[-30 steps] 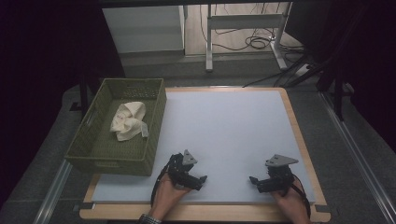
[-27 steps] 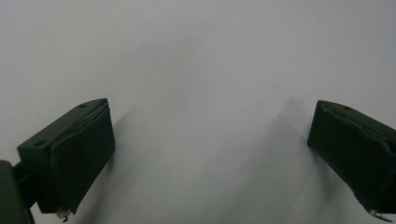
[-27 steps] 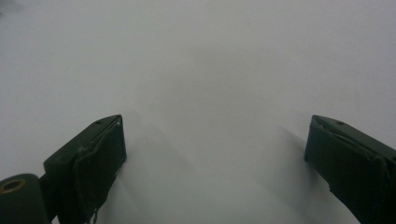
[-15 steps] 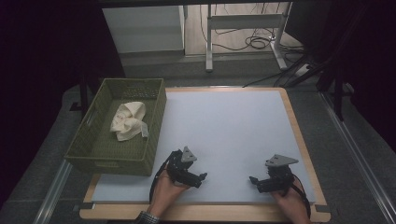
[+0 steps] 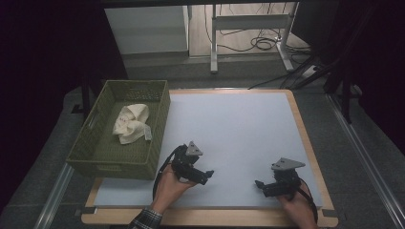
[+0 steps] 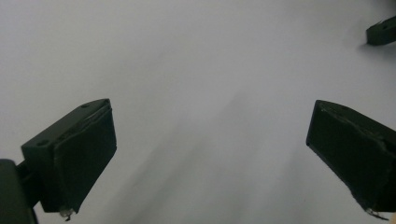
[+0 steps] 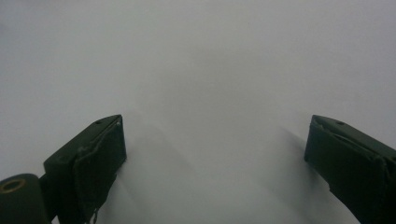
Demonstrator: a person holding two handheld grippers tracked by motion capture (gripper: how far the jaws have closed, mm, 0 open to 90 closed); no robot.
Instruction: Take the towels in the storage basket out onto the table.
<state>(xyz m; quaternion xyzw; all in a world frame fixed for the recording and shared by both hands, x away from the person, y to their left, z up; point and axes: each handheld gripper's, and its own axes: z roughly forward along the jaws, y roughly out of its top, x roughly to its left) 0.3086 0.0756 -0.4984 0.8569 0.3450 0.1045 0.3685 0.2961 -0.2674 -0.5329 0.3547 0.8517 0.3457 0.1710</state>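
- High view: the left gripper (image 5: 206, 175) is held low over the pale blue mat (image 5: 234, 124), near the front edge of the table (image 5: 305, 133), with its tips pointing to the right.
- High view: the right gripper (image 5: 261, 184) sits near the front right corner of the mat, its tips pointing left toward the other one; the two are well apart with bare mat between them.
- High view: a green woven basket (image 5: 95, 152) stands at the left edge of the table, just beside the left gripper and partly overhanging the mat's left side.
- High view: a crumpled cream cloth (image 5: 131, 123) lies inside the basket, toward its back half, apart from both grippers.
- High view: each gripper carries a grey three-cornered plate on top, and a checked sleeve (image 5: 145, 220) shows at the bottom edge behind the left hand (image 5: 167, 188).
- Left gripper view: its two black jaws stand wide apart with nothing between them, only plain mat below; a dark tip of the right gripper (image 6: 382, 31) shows at the top right corner.
- Right gripper view: this tool's jaws also stand spread wide and hold nothing, over bare mat.
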